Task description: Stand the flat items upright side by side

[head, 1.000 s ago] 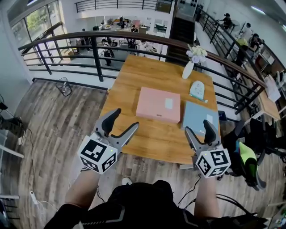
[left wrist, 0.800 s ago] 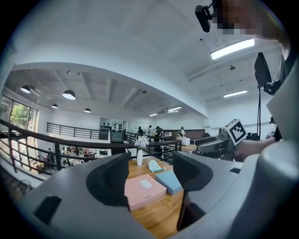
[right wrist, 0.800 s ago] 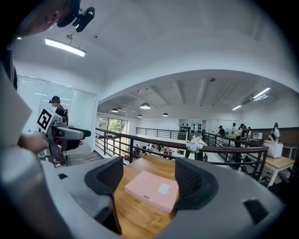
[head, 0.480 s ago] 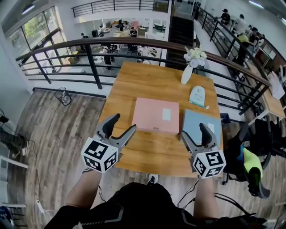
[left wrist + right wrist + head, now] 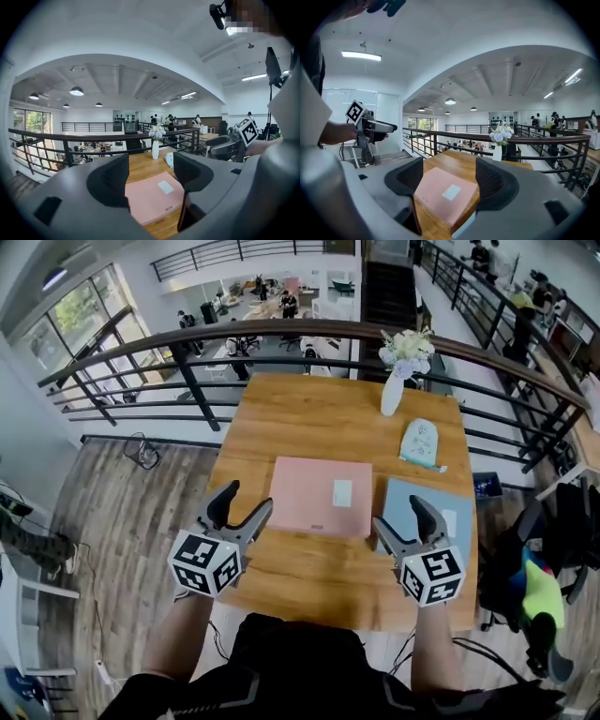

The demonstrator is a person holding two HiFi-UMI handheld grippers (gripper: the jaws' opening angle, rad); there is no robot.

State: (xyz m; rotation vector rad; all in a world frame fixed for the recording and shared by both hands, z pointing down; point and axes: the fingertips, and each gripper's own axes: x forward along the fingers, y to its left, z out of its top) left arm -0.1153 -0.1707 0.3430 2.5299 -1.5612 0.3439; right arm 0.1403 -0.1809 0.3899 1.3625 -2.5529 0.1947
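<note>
A flat pink box (image 5: 321, 496) lies in the middle of the wooden table (image 5: 328, 423), seen too as the pink box (image 5: 152, 197) and the pink box (image 5: 445, 194) in the two gripper views. To its right lies a flat blue-grey box (image 5: 433, 507), touching or nearly touching it. My left gripper (image 5: 242, 504) hovers open over the table's near left corner, beside the pink box. My right gripper (image 5: 405, 519) is open above the blue-grey box's near end. Both hold nothing.
A white vase with flowers (image 5: 395, 390) stands at the table's far edge by a dark railing (image 5: 281, 332). A small pale green pouch (image 5: 419, 442) lies behind the blue-grey box. A chair with a yellow-green garment (image 5: 539, 587) sits right of the table.
The view has moved closer to the table and both grippers have advanced a little toward the boxes. Both stay open; the boxes have not moved.
</note>
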